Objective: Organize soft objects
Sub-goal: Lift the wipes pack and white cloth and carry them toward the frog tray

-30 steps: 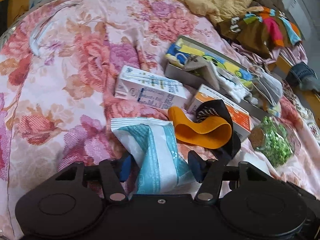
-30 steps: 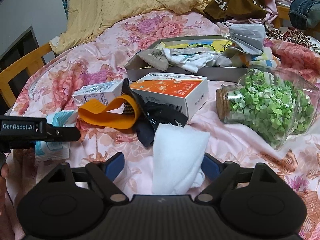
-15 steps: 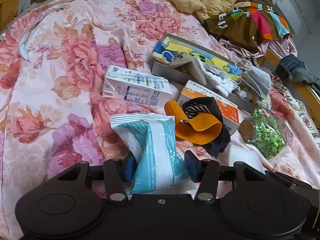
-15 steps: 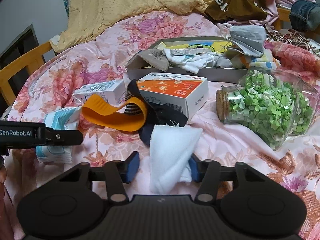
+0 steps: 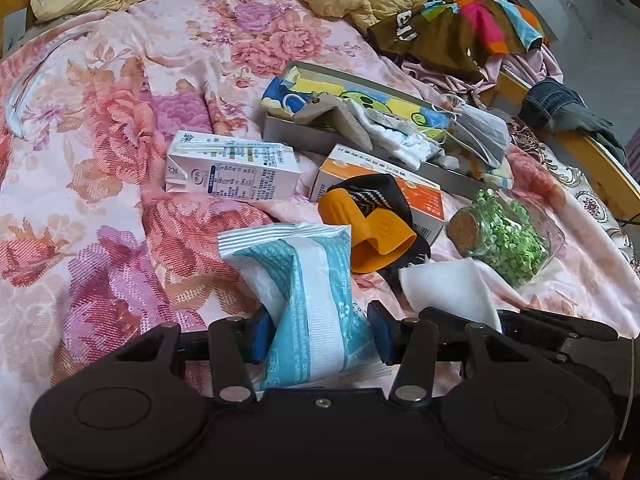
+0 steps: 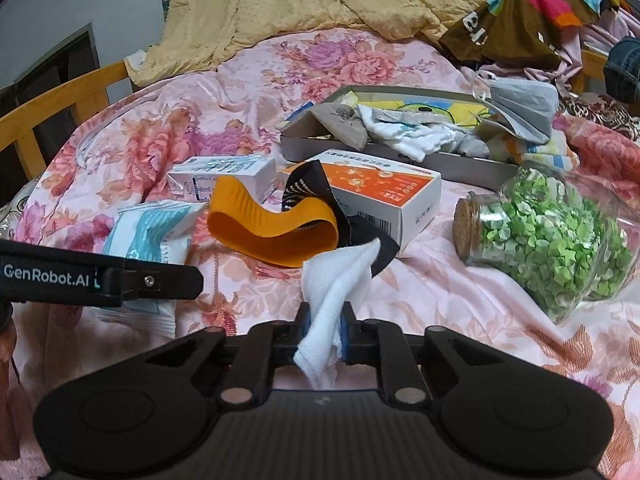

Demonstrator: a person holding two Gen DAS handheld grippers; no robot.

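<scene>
Soft things and a few hard ones lie scattered over the floral pink bedspread (image 5: pixel 120 128), with a yellow blanket (image 6: pixel 304 0) bunched at its far end. Beyond the clutter, a shallow grey tray (image 6: pixel 460 164) holds small socks and cloths, and a grey face mask (image 6: pixel 520 104) drapes over its right rim. A corked glass jar of green paper stars (image 6: pixel 552 236) lies on its side at the right. An orange-and-white box (image 6: pixel 384 196) sits in front of the tray, with a white carton (image 5: pixel 232 168) to its left. An orange band (image 6: pixel 272 232) curls over a black cloth against that box. The left gripper (image 5: pixel 316 334) has its jaws on either side of a teal-and-white soft packet (image 5: pixel 304 292); both pads appear to touch it, though the packet hides the contact. The right gripper (image 6: pixel 324 328) is closing, its blue pads pinching a white cloth (image 6: pixel 340 280) that bunches up between them.
</scene>
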